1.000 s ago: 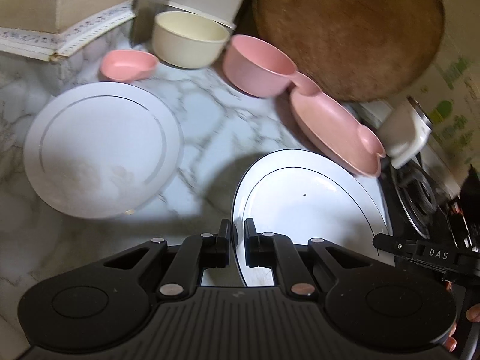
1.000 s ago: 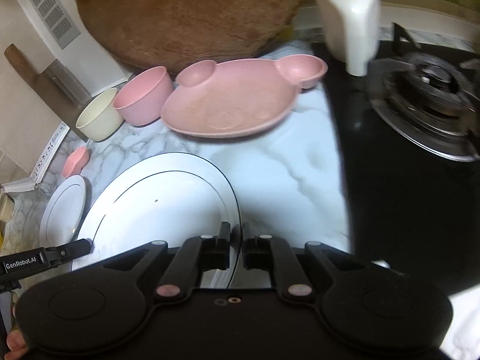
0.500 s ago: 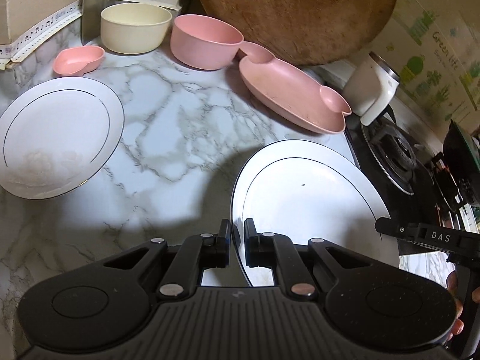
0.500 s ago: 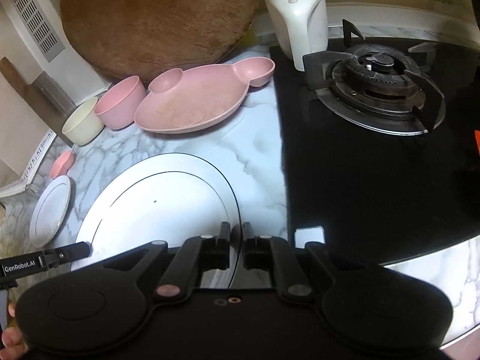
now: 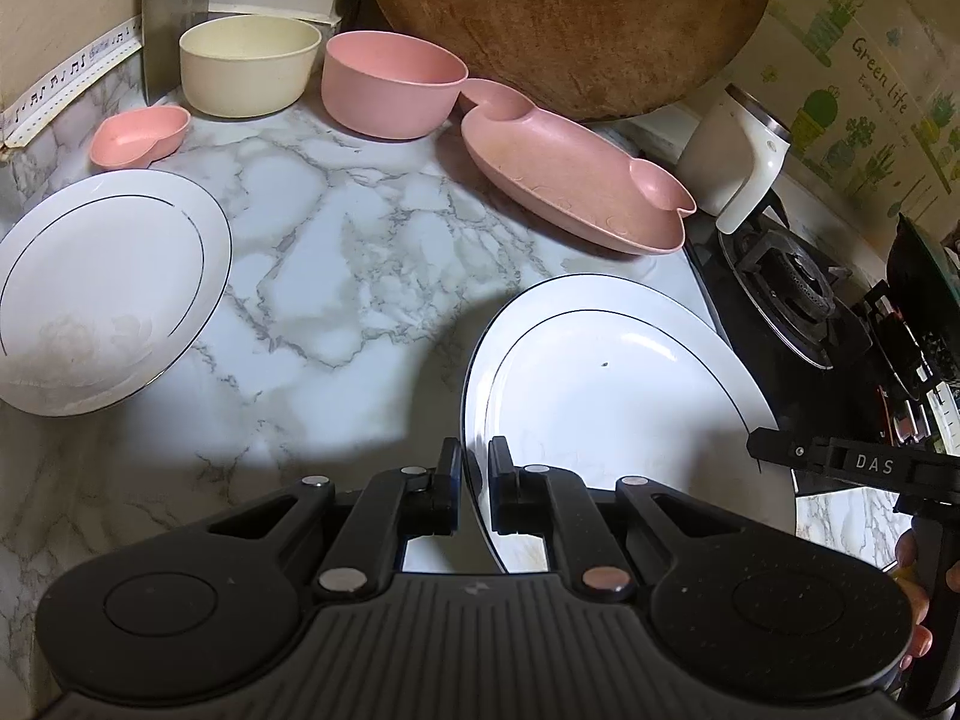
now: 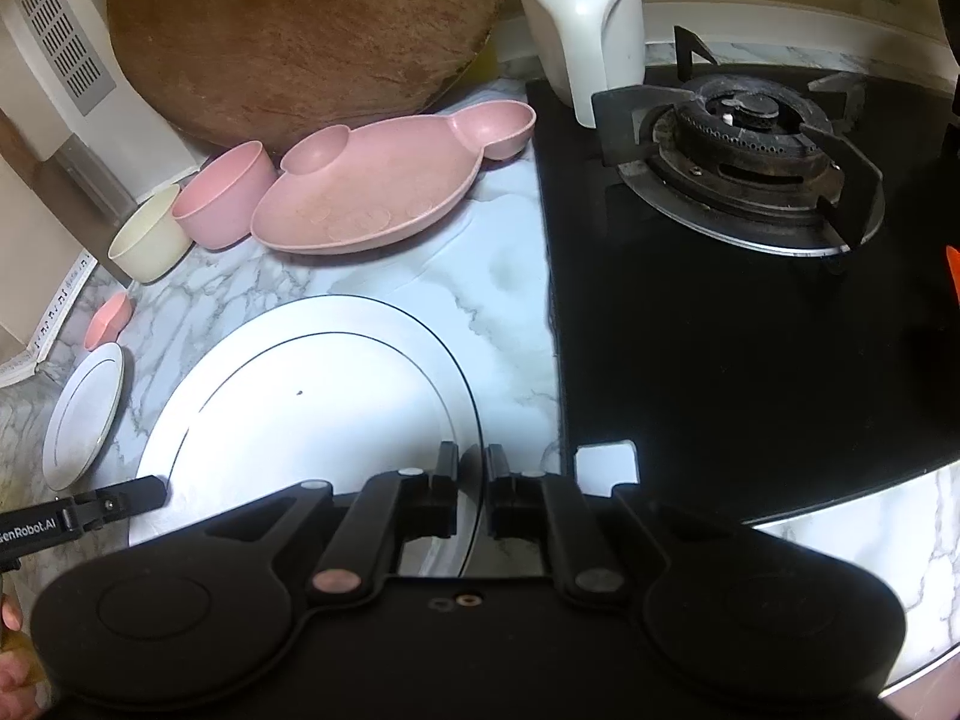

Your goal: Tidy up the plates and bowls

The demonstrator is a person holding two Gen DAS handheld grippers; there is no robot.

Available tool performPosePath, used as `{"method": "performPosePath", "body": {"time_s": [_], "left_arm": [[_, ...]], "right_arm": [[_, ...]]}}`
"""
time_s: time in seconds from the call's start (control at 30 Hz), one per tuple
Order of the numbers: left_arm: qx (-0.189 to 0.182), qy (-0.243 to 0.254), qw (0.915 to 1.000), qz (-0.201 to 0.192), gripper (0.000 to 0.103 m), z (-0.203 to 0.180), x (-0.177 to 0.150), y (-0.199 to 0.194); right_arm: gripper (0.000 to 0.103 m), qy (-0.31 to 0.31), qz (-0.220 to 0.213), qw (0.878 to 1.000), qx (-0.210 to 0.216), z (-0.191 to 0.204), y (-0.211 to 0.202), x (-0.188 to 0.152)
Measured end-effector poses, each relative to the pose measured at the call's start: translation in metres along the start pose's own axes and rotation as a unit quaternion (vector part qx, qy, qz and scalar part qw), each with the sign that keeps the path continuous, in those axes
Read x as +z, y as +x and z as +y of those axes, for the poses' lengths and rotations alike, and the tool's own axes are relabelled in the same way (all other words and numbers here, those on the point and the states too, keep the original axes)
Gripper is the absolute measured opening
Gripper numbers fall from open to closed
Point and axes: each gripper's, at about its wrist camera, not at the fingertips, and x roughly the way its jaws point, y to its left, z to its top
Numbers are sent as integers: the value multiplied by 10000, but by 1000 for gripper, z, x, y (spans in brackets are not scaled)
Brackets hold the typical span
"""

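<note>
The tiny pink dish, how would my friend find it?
Start at the big round wooden board leaning on the wall and go left past the pink bowl and cream bowl. The tiny pink dish sits in front of the cream bowl, beside the white plate. It is the smallest, shallow and heart-shaped.

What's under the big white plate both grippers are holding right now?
Under the large white plate there's marble counter carrying its shadow; nothing else shows. The left gripper and right gripper clamp opposite rims. The plate hides the counter directly beneath its middle.
</note>
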Motion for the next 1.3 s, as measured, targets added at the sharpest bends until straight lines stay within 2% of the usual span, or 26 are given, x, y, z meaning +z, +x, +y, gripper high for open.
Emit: {"method": "performPosePath", "body": {"time_s": [0.1,0.27,0.53,0.83,1.0,1.3], "left_arm": [[-19,-31,10000,3,8,1,0,0],[-9,-71,10000,0,8,2,1,-1],[66,35,9999,-125,8,1,-1,-11],[82,89,9995,-277,8,0,-5,-26],[134,142,9990,-394,8,0,-8,-38],[257,52,9979,-590,9,9,-17,-59]], "right_arm": [[10,-8,-12,10000,-55,2,0,0],[19,-59,-30,9999,-146,5,-2,0],[20,-164,-292,9980,-535,9,-17,0],[22,-635,-561,9955,-417,34,-38,-6],[32,-845,-667,9938,-290,48,-46,-12],[37,-1122,-816,9903,-122,70,-57,-26]]}}
